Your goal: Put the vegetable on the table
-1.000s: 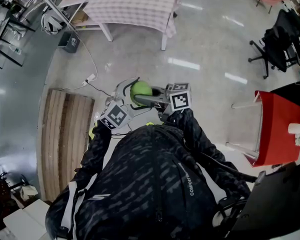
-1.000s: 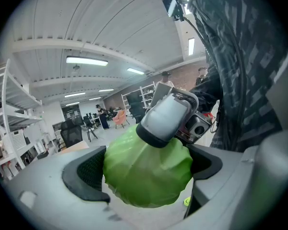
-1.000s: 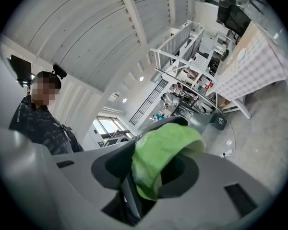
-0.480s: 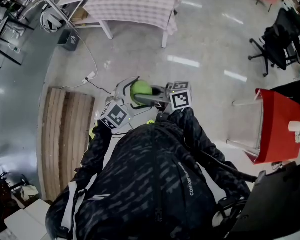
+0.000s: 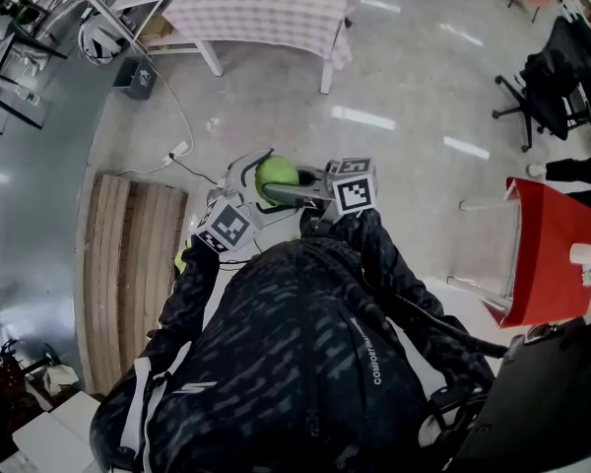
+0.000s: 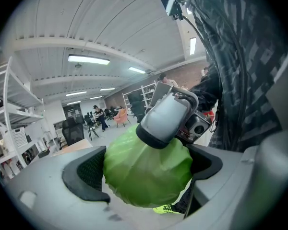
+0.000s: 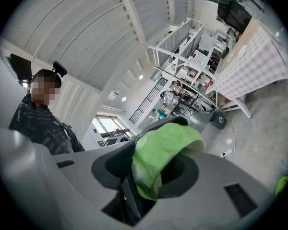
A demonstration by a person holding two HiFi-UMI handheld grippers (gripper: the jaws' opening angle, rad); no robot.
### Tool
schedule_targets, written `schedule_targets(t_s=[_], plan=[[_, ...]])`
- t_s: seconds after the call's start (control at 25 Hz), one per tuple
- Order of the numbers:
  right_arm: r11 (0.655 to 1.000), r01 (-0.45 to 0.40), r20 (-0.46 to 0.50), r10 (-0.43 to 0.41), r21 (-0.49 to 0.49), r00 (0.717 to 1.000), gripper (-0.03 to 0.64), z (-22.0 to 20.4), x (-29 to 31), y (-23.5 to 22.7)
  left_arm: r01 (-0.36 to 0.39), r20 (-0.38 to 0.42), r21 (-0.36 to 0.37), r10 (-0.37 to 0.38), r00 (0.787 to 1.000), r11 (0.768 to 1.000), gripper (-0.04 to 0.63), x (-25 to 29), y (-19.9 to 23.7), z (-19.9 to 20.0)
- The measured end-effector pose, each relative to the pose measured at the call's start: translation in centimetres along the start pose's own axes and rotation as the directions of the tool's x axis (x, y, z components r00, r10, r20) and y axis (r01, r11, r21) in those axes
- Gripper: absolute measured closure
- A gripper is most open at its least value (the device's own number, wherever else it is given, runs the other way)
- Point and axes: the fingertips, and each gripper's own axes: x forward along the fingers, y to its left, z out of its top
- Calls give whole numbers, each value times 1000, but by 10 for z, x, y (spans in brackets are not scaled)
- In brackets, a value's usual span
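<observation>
Transport is running: round green leafy cabbage (image 5: 277, 177) is sitting pinched between jaws of left gripper (image 6: 146, 169) and right gripper (image 7: 156, 169) together. Checked-cloth surface (image 5: 256, 18) is lying well beyond the jaws; next, likely carrying it over.

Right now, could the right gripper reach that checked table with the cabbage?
Probably not from here. The right gripper holds the cabbage just in front of the person, and the table stands well off across open floor. Nothing seems to block the way, so walking over should do.
</observation>
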Motion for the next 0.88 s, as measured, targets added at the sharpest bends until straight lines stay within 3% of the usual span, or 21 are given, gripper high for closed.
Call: schedule_targets(t_s=[0.32, 0.88], plan=[[1000, -5, 5, 5, -4, 1000, 494, 21, 2, -15, -3, -6, 0, 3, 1000, 1000, 97, 8, 25, 0], [999, -39, 5, 39, 38, 999, 495, 132, -15, -128, -10, -55, -18, 9, 998, 1000, 97, 89, 161, -19]])
